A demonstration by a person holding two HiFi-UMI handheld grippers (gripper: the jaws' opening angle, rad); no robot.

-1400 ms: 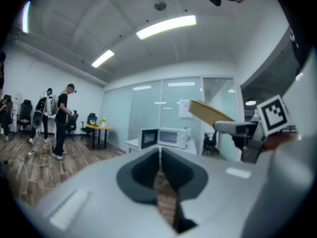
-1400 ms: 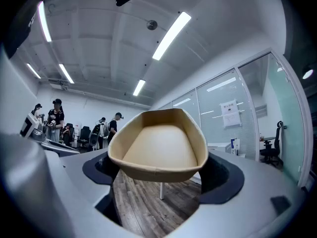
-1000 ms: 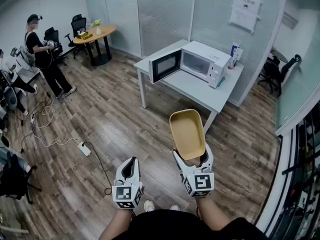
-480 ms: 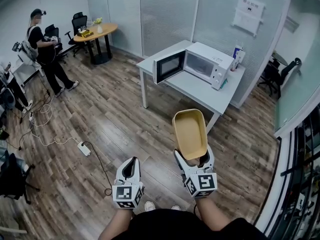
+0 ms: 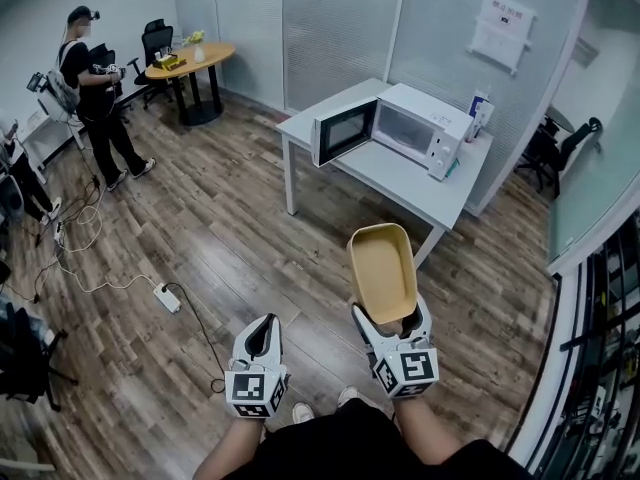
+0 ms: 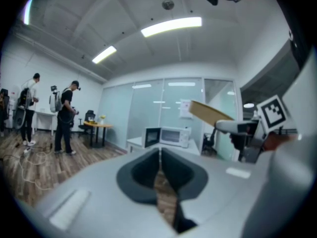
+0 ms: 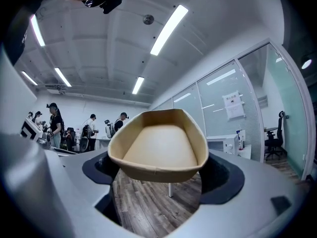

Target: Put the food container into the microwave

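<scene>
Tan food container point(image 5: 381, 268) pinched in right tool point(image 5: 388, 320), left tool point(image 5: 262, 330) pressed together; open microwave point(image 5: 410, 128) well apart, placing undone.

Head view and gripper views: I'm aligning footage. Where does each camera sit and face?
Head view: on the person's head, looking steeply down at the table and microwave; shows both forearms, left gripper, right gripper.
Left gripper view: on the left gripper, facing the microwave along shut jaws.
Right gripper view: on the right gripper, tilted up past the clamped food container toward the ceiling.
Shared: head and left gripper views both show the open microwave.
</scene>
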